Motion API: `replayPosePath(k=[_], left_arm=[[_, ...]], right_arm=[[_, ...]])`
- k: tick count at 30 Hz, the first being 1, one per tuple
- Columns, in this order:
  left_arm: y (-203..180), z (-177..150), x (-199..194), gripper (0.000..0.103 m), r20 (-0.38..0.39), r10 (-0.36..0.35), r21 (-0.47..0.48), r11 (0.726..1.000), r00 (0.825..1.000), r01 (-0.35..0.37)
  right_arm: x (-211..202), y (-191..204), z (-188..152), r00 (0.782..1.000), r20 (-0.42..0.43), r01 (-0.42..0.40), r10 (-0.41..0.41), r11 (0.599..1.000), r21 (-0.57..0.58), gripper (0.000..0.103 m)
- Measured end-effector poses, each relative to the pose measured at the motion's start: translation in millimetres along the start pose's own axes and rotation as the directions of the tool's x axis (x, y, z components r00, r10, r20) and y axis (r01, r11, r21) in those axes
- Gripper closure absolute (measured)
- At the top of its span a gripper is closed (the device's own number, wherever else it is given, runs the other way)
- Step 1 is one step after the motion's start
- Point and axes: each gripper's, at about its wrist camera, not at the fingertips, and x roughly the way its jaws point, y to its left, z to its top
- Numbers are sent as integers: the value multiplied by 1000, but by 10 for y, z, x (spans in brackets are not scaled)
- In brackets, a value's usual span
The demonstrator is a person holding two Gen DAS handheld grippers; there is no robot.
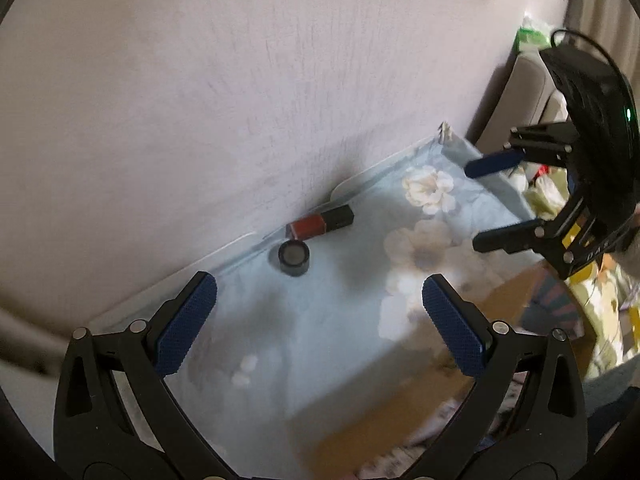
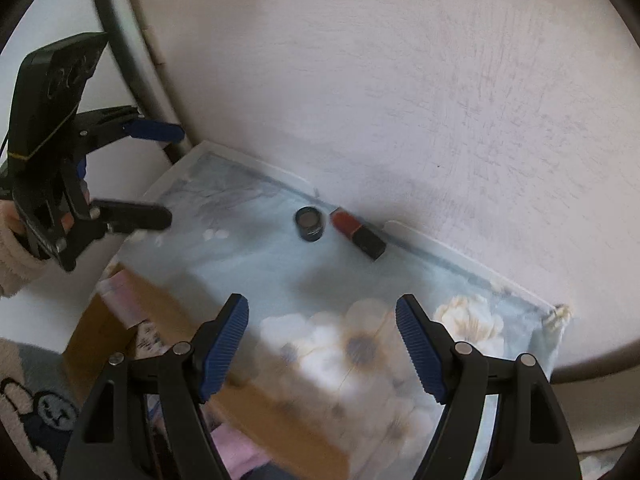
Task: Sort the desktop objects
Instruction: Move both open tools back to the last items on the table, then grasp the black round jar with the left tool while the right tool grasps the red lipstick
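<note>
Left wrist view: my left gripper (image 1: pixel 320 304) points down at the desk (image 1: pixel 320 352), which is covered with a pale blue floral cloth. Its blue-padded fingers (image 1: pixel 186 324) stand wide apart with nothing between them. Ahead of them, near the wall (image 1: pixel 240 100), a small black round jar (image 1: pixel 294 258) stands upright. Just behind it, a red and black lipstick (image 1: pixel 322 222) lies on its side along the desk's far edge. My right gripper (image 1: pixel 476 208) appears at the right, over the desk's corner, its fingers spread and empty.

Right wrist view: my right gripper (image 2: pixel 322 344) hangs over the near floral part of the cloth, fingers (image 2: pixel 224 344) well apart, gripping nothing. The black round jar (image 2: pixel 310 224) and the lipstick (image 2: pixel 358 236) sit just beside each other near the wall (image 2: pixel 400 80); whether they touch I cannot tell. My left gripper (image 2: pixel 172 172) enters from the left, fingers open and empty, held by a hand in a fleecy sleeve (image 2: pixel 14 256). A brown cardboard box (image 2: pixel 104 320) shows beside the desk at lower left.
</note>
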Motion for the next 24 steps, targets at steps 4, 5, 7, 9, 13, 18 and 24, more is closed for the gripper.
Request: replayPosePath(k=[4,5,7,9,13,18,24], left_arm=[[141,-3,501,5,-32,-17,28,999,999,18],[190,-5,661,7,-45,-25,34,999,999,26],[224,-19,857,9,-68,-32,38,999,997,35],[244,-44,1045,14,-88,-49,49,997,995,54],[244,-67,1310,16,-119,-45,87,995,992,56],[297,-44,1485,23,-127,-68,78,994,990,79],[360,-55,1628,41,-152,-91,56,993,984,101]], right_arm=[[422,-241,97,1000,-28,-5,6,1000,31,31],[528,-299,124,999,-36,-9,10,999,39,31],[751,-396,181,999,-48,-20,22,999,44,31],[909,-436,214,998,-59,-16,18,999,30,31],[1231,-448,274,996,-93,12,-16,999,-45,37],[1519,-471,341,991,-130,-3,-9,996,-90,48],[1674,-455,413,989,-144,-41,26,994,-105,59]])
